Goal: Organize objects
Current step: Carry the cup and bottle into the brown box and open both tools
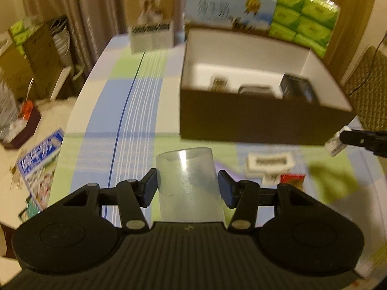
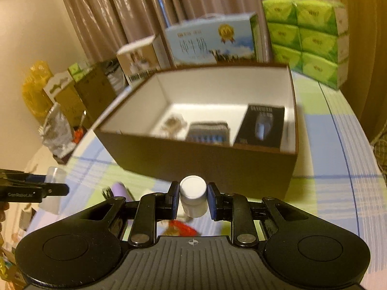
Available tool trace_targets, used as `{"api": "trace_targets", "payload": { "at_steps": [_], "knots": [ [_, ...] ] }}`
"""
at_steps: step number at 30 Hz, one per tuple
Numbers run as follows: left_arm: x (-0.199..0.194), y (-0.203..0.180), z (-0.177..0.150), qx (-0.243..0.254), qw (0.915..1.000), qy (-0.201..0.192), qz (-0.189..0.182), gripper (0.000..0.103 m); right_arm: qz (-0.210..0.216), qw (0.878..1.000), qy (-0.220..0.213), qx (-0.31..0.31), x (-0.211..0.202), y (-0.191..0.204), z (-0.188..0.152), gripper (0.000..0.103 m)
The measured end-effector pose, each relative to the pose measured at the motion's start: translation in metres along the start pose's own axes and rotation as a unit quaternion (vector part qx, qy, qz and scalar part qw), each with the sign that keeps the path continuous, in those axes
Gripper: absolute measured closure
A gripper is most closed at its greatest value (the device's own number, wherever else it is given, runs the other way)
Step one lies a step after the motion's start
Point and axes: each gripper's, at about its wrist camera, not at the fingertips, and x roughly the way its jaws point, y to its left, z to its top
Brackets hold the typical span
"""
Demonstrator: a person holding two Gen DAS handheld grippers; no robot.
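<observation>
Left gripper clamps a frosted cup; right gripper a white-capped bottle.

Dim, warm yellowish indoor light; heavy motion blur throughout; strong fisheye bending with dark corners; soft shadow on counter.

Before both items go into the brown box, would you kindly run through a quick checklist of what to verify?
1. Left tongs on the frosted plastic cup: cannot tell; the fingers sit beside its walls, contact is blurred.
2. Right tongs on the small white bottle: ok, shut on it.
3. Brown box open: ok, no lid on it.
4. Free floor space inside: ok, the left part is bare beside the black carton, grey pack and a small blurred item.
5. Both loads above the box's rim: cannot tell.
6. Two tongs apart: ok.
</observation>
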Motion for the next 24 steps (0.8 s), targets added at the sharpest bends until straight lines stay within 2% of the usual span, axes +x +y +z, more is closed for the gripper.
{"api": "trace_targets", "payload": {
  "at_steps": [7,11,15,24],
  "knots": [
    [0.004,-0.019,0.052,0.035,0.9981,-0.045,-0.022,0.054,0.015,0.999,-0.041,-0.003,0.000,0.006,0.042,0.082],
    [0.019,-0.030,0.085,0.055,0.9963,-0.059,-0.028,0.054,0.010,0.998,-0.056,-0.001,0.013,0.004,0.070,0.082],
    [0.041,-0.040,0.118,0.072,0.9946,-0.066,-0.038,0.054,0.007,0.999,-0.053,0.010,0.037,-0.006,0.093,0.082],
    [0.122,-0.063,0.172,0.085,0.9943,-0.022,-0.059,0.054,0.001,0.998,-0.005,0.055,0.111,-0.042,0.121,0.082]
  ]
}}
